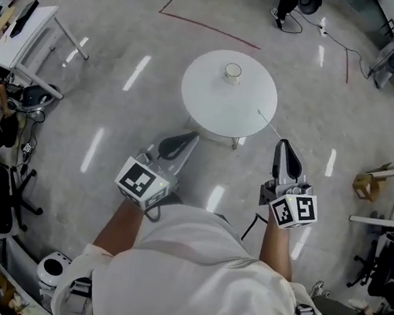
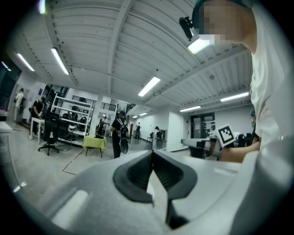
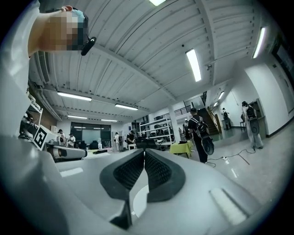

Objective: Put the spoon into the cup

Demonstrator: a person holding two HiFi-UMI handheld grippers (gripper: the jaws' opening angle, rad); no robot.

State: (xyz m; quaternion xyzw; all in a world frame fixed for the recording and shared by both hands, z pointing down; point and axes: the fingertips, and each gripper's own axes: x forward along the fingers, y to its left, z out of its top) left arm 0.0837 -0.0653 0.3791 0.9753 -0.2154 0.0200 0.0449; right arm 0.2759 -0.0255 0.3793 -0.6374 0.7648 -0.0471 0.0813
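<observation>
In the head view a small pale cup (image 1: 232, 72) stands upright near the far side of a round white table (image 1: 211, 101). A thin spoon (image 1: 268, 122) lies at the table's right edge, reaching past the rim. My left gripper (image 1: 187, 140) is held short of the table's near edge, jaws shut and empty. My right gripper (image 1: 284, 144) hovers just near of the spoon's end, also shut with nothing in it. In the left gripper view the left gripper (image 2: 153, 153) points out across the room; the right gripper (image 3: 144, 152) does the same in its own view. Neither shows the table.
A white desk (image 1: 24, 35) stands at the far left with office chairs (image 1: 5, 193) near it. Red tape (image 1: 207, 26) marks the floor beyond the table. A wooden stool (image 1: 368, 183) is at the right. A person (image 1: 287, 1) stands far behind.
</observation>
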